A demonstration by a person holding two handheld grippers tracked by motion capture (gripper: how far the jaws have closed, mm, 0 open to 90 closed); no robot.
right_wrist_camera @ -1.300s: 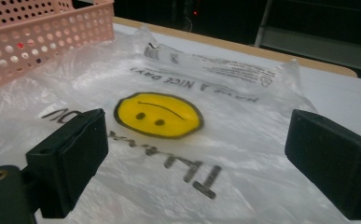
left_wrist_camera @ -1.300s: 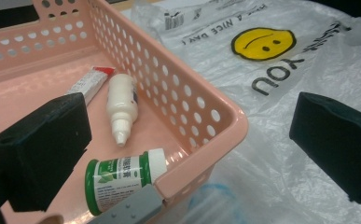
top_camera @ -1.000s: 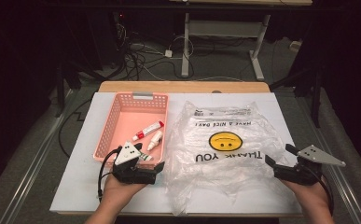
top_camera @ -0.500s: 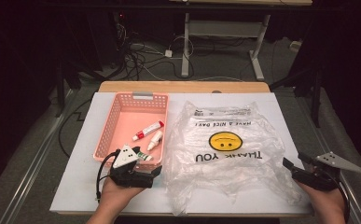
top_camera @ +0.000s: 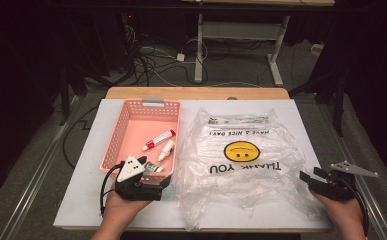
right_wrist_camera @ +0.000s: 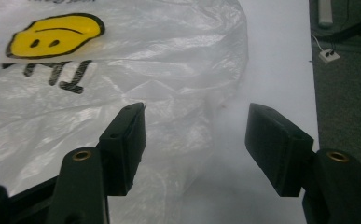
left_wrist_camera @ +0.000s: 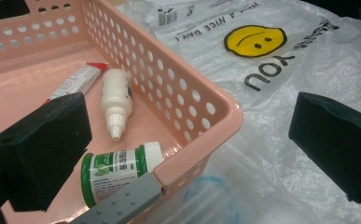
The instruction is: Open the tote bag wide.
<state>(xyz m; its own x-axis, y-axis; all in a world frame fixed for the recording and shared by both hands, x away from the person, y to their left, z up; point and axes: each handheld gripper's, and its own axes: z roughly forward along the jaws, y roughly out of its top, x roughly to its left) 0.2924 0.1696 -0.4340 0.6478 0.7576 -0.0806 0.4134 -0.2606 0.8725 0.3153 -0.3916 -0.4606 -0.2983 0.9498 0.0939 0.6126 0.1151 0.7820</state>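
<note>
A clear plastic bag [top_camera: 241, 165] printed with a yellow smiley [top_camera: 241, 150] lies flat on the white table. Left of it, a pink basket [top_camera: 126, 125] holds a red-and-white tube [top_camera: 158, 139], a small white bottle [top_camera: 166, 150] and a green-labelled bottle [left_wrist_camera: 115, 170]. My left gripper [top_camera: 158, 184] sits at the basket's near right corner, its jaws wide open astride that corner [left_wrist_camera: 187, 135]. My right gripper [top_camera: 311, 176] is at the bag's near right edge. Its jaws [right_wrist_camera: 194, 135] have just been closing and stand partly open over the bag's edge, pressing nothing.
The white tabletop [top_camera: 291, 110] ends close behind my right hand, with dark floor beyond [right_wrist_camera: 346, 70]. A faint blue ring [left_wrist_camera: 211, 196] shows beside the basket's corner, at the bag's near left edge. Cables and table legs [top_camera: 201, 45] stand beyond the far edge.
My right gripper has dropped lower and nearer to me at the bag's right corner, and its jaws have narrowed. The left gripper has stayed by the basket.
</note>
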